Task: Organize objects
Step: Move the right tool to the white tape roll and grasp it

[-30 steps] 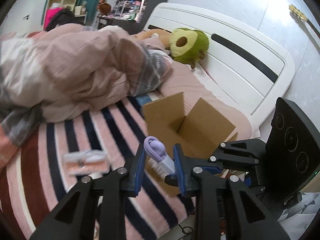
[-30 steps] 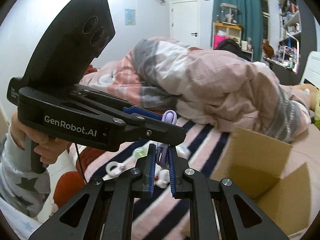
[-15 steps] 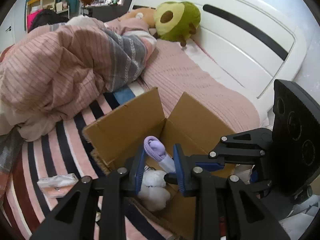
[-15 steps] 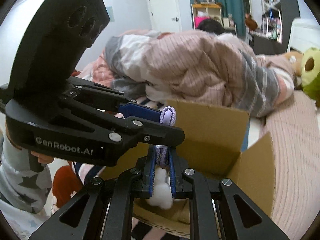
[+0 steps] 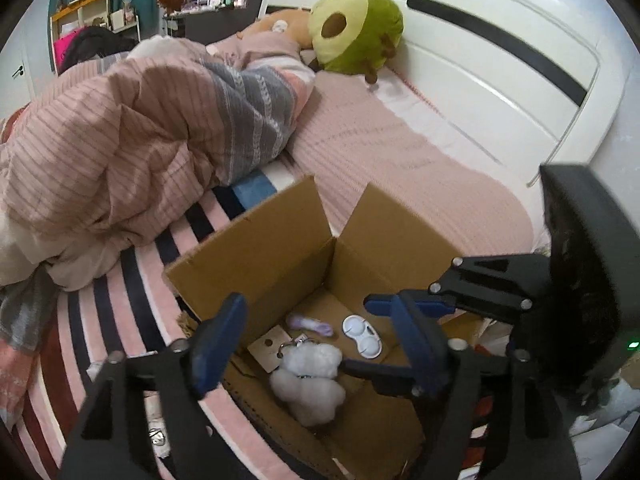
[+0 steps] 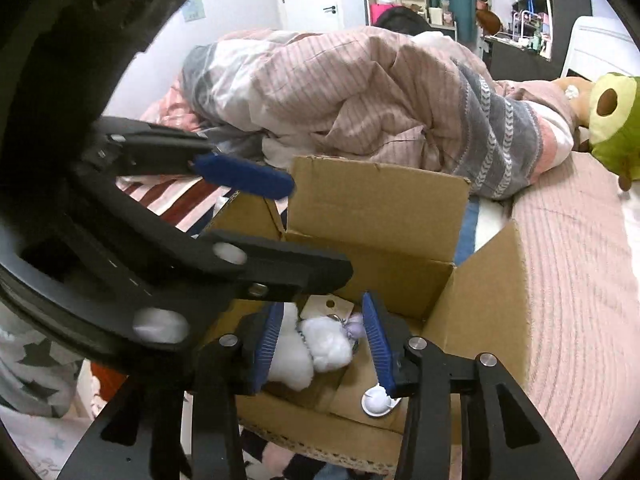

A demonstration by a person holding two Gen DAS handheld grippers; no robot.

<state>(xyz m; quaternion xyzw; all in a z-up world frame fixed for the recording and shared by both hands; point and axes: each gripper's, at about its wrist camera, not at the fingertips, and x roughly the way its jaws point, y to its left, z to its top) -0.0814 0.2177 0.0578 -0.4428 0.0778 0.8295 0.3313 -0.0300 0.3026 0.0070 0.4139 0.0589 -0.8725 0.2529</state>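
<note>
An open cardboard box [image 5: 276,248] [image 6: 380,204] sits on the striped bed. Inside lie a small purple item [image 5: 310,323] [image 6: 355,326], a white fluffy plush keychain [image 5: 308,380] [image 6: 316,348], a white contact-lens case [image 5: 362,336] [image 6: 376,402] and a brown paper tag [image 5: 266,347] [image 6: 326,306]. My left gripper [image 5: 316,340] is open and empty above the box's near side. My right gripper [image 6: 322,344] is open and empty, just over the plush, next to the left gripper's body [image 6: 160,248].
A bunched pink and grey duvet [image 5: 132,140] [image 6: 360,96] lies behind the box. A green avocado plush [image 5: 354,34] [image 6: 612,114] rests by the white headboard [image 5: 480,60]. A small clear packet [image 5: 156,436] lies on the striped sheet at the bed's near edge.
Both grippers have opened. The purple item that they held together has dropped into the box and lies on its floor. Both grippers are closer over the box.
</note>
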